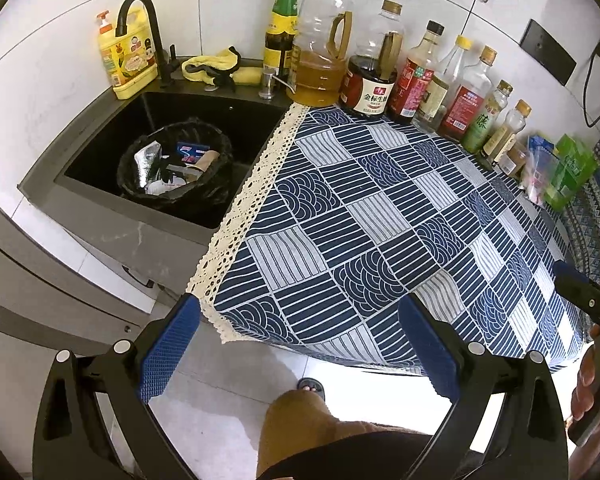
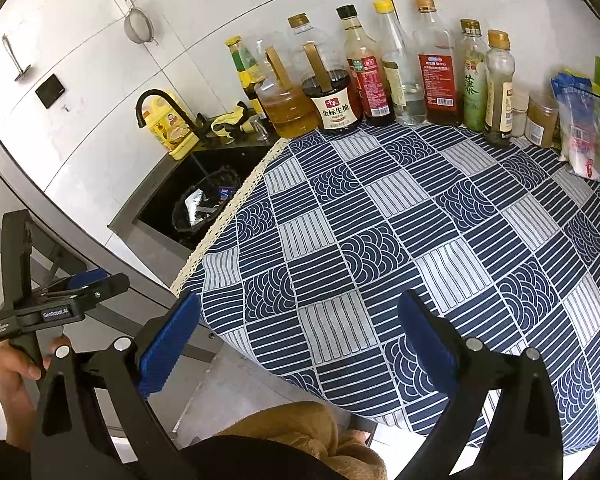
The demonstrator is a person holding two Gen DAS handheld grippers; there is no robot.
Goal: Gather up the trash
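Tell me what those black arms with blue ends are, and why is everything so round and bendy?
Those are grabbing tools, like big tongs, and a person holds one in each hand. Each has a tiny camera with a wide lens, which bends the picture. One picture looks along the left gripper, the other along the right gripper. Both are open and hold nothing. The right camera also sees the hand holding the left tool. Ahead lies a blue and white patterned tablecloth with a row of glass and plastic sauce bottles along the wall. The cloth's middle is bare. Beside it, in the dark sink, stands a bin lined with a black bag already holding wrappers.
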